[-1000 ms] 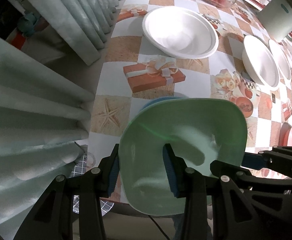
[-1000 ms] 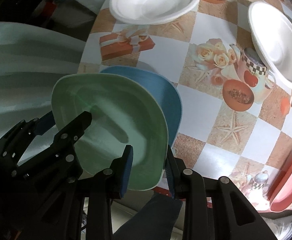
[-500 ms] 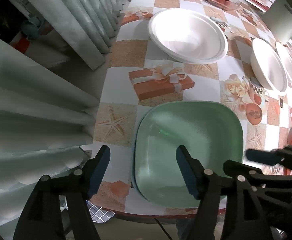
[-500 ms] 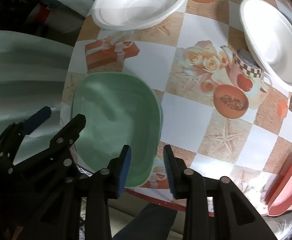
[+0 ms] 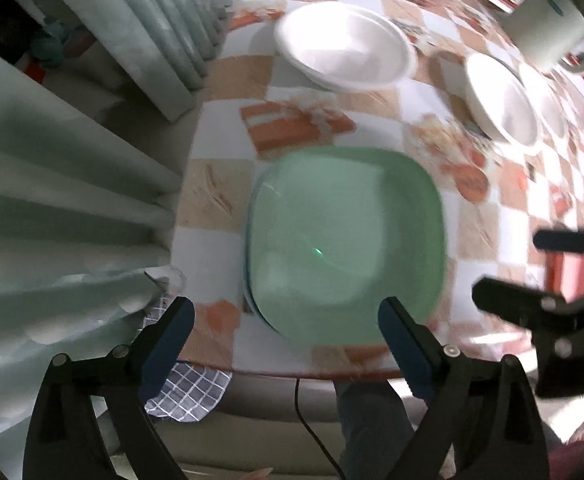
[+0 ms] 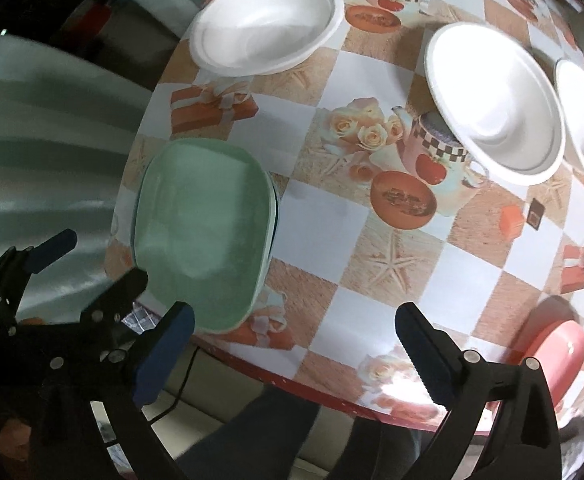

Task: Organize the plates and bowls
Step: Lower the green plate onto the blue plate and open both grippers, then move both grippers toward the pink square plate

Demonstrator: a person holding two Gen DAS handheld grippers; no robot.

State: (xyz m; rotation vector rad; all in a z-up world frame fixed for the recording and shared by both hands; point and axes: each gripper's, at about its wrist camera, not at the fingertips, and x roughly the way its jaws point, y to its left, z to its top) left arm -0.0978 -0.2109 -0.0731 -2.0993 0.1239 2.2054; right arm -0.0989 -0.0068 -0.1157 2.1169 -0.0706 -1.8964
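Since a second ago both grippers have let go of the green plate (image 5: 346,240), which now lies flat on a blue plate (image 5: 247,256) near the edge of the surface (image 6: 324,300). The left hand-held gripper (image 5: 285,344) is spread wide and holds nothing; the right hand-held gripper (image 6: 292,352) is likewise spread and empty. White bowls (image 6: 267,24) sit farther back, and a pink plate (image 6: 552,356) lies to the right.

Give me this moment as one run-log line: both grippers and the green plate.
left gripper: open, empty | right gripper: open, empty | green plate: flat on another plate at table edge, untouched | white bowls: unstacked
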